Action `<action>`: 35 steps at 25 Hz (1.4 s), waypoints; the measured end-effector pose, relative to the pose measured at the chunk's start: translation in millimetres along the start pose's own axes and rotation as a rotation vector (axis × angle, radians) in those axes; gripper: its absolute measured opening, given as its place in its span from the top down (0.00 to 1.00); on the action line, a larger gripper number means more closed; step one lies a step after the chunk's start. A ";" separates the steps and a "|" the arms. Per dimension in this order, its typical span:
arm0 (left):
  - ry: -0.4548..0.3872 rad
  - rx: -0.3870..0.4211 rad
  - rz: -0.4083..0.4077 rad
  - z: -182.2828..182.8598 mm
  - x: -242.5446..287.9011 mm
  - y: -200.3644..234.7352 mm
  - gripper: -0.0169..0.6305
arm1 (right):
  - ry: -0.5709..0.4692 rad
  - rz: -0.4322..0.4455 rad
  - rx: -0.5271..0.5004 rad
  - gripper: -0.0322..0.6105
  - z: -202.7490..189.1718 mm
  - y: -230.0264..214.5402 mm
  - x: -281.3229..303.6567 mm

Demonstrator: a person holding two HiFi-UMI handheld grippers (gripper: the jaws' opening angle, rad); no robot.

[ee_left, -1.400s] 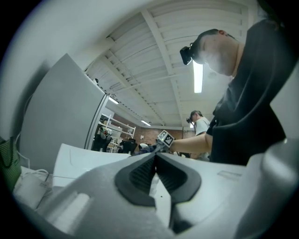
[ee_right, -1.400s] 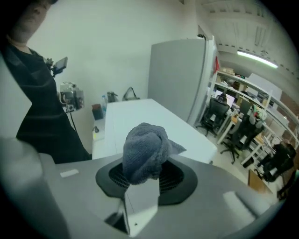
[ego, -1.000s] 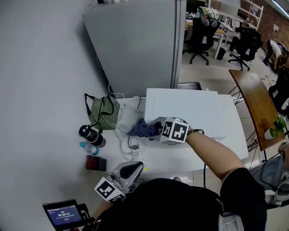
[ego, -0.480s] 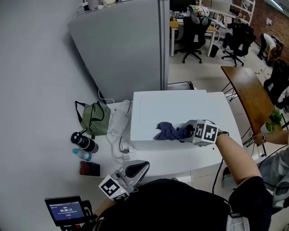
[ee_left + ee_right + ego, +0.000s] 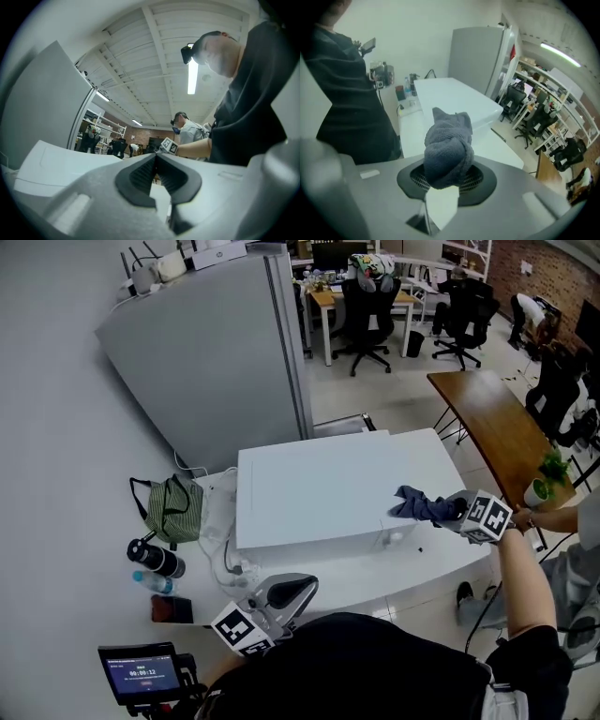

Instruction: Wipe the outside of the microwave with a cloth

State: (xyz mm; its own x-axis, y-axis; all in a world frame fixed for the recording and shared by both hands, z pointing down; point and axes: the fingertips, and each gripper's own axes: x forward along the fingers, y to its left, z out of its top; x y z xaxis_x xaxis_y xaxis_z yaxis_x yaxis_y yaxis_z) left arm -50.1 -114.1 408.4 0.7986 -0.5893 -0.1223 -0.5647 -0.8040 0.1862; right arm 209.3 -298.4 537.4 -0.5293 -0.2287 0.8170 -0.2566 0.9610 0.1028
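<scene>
Right tongs: the right tongs [image 5: 454, 510] are clamped on a bunched dark-blue cloth [image 5: 419, 504]. In the right gripper view the cloth [image 5: 447, 150] fills the gap between the jaws and bulges out ahead of them.
Left tongs: the left tongs [image 5: 298, 587] are held low near the person's body, at the front edge of the counter [image 5: 403, 563]. In the left gripper view the left tongs [image 5: 156, 159] have their jaws together with nothing between them.
Cloth position: the cloth is at the right end of the white microwave [image 5: 319, 493], by the near right corner of its top. We cannot tell whether it presses on the panel or hangs just clear of it.
Microwave: it stands on the counter, door side towards the person. A green striped bag [image 5: 171, 507] sits just beside its left end.
Step in hand: we judge this to be the far right limit of a wiping pass along the top.
Next move: it calls for a firm hold on the cloth and downward pressure. The cloth then goes either back leftward along the top or over the edge onto the right side or the front.
Note: the cloth is balled, so it covers little surface, and overlapping passes look necessary.
</scene>
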 end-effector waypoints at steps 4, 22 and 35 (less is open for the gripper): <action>-0.020 0.012 0.037 18.0 -26.4 6.1 0.97 | -0.203 -0.011 0.061 0.79 54.1 24.4 -16.2; 0.004 0.011 0.077 18.6 -152.7 8.1 0.97 | -0.369 0.296 0.364 0.79 178.0 246.3 149.7; 0.063 -0.025 0.278 -11.1 -110.3 -89.8 0.97 | -0.458 0.425 0.415 0.79 205.7 247.1 151.8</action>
State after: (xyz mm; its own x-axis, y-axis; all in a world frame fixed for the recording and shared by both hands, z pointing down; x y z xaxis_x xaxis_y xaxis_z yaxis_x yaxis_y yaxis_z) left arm -85.2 24.0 416.1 0.6254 -0.7803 -0.0025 -0.7594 -0.6093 0.2284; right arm -100.8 -127.6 570.1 -0.9113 0.0203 0.4113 -0.1909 0.8641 -0.4657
